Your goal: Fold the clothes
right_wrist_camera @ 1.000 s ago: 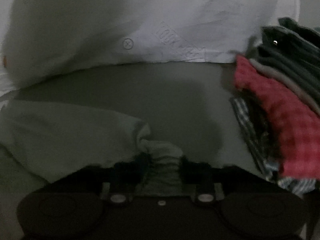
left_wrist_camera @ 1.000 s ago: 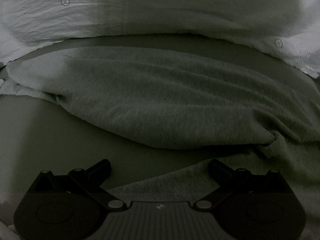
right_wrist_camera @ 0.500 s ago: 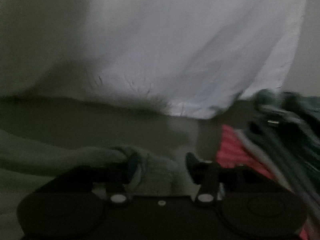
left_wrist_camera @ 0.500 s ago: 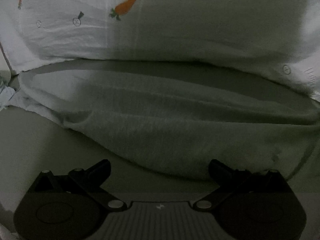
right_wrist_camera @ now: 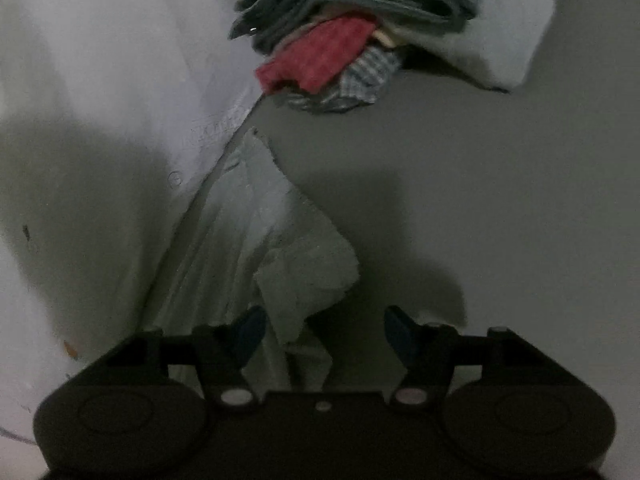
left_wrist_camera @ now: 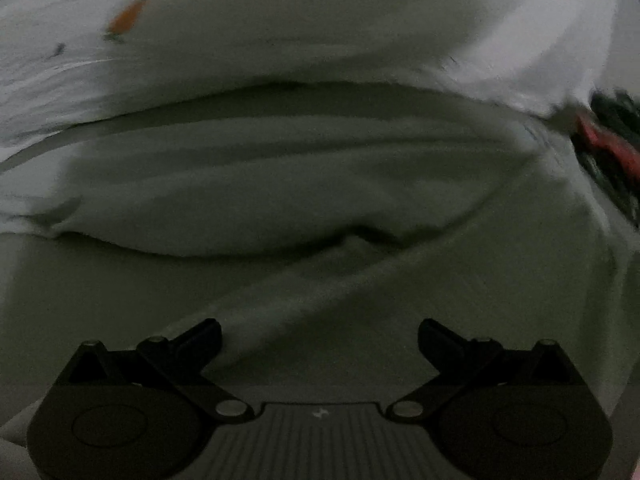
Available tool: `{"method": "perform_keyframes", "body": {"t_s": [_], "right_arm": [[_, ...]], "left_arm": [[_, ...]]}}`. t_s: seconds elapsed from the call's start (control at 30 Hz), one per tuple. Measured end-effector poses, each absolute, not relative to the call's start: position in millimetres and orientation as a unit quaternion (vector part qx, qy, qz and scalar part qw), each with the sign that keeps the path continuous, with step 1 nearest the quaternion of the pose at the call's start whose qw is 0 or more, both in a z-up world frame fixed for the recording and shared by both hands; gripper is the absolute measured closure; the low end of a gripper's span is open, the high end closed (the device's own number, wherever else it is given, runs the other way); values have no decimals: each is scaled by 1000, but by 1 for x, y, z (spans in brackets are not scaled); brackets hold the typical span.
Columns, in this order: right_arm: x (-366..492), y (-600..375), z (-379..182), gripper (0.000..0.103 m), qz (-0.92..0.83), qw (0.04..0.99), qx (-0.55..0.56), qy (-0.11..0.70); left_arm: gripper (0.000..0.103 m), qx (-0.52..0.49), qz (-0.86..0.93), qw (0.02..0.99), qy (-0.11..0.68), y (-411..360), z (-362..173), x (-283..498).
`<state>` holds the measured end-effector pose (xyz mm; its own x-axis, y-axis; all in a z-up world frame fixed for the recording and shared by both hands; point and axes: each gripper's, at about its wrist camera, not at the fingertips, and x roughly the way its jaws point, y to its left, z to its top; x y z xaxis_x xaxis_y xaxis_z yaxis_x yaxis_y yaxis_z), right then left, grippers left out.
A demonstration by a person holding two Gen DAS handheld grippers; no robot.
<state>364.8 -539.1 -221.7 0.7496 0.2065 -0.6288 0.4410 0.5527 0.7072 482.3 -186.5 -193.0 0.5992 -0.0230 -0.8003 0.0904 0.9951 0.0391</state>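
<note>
On the left wrist view, the white bedding with the orange carrot print (left_wrist_camera: 124,20) filled the far left, badly blurred. Just nearer than it lay the pale grey garment (left_wrist_camera: 280,184), spread wide across the bed surface (left_wrist_camera: 80,300), one fold running down toward the near edge. The left gripper (left_wrist_camera: 320,336) hovered over that near fold with its jaws standing wide apart, nothing between them and neither pad pressing on the cloth. Off at the far right edge sat a smear of red and dark fabric, the pile of folded clothes (left_wrist_camera: 608,148).

Over on the right wrist view, the white printed bedding (right_wrist_camera: 100,100) took the whole left side. The grey garment (right_wrist_camera: 260,240) ran from the near centre toward the far centre as a long crumpled strip along the bedding's edge, its bunched end lying between the fingers of the right gripper (right_wrist_camera: 324,332). Those jaws had just been opening, and they stood apart: the left blue pad (right_wrist_camera: 250,330) sat just beside the cloth, the right one well clear, so nothing was gripped. At the far centre the stack of folded clothes (right_wrist_camera: 340,40) showed dark green layers on top, a red piece and a checked piece beneath, resting against a white pillow (right_wrist_camera: 480,48). Bare bed sheet (right_wrist_camera: 520,200) and shadow filled the right.
</note>
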Motion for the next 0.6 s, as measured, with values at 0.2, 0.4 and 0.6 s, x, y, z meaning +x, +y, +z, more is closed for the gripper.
{"method": "perform_keyframes", "body": {"t_s": [0.2, 0.4, 0.6], "right_arm": [[398, -536, -229, 33, -67, 791, 507, 334], [411, -531, -229, 27, -81, 793, 487, 356], [408, -541, -238, 88, -98, 797, 477, 358]], "left_arm": [[0, 53, -68, 889, 449, -203, -197, 479], [0, 45, -69, 891, 447, -200, -199, 482], [0, 53, -67, 893, 443, -199, -202, 484]]}}
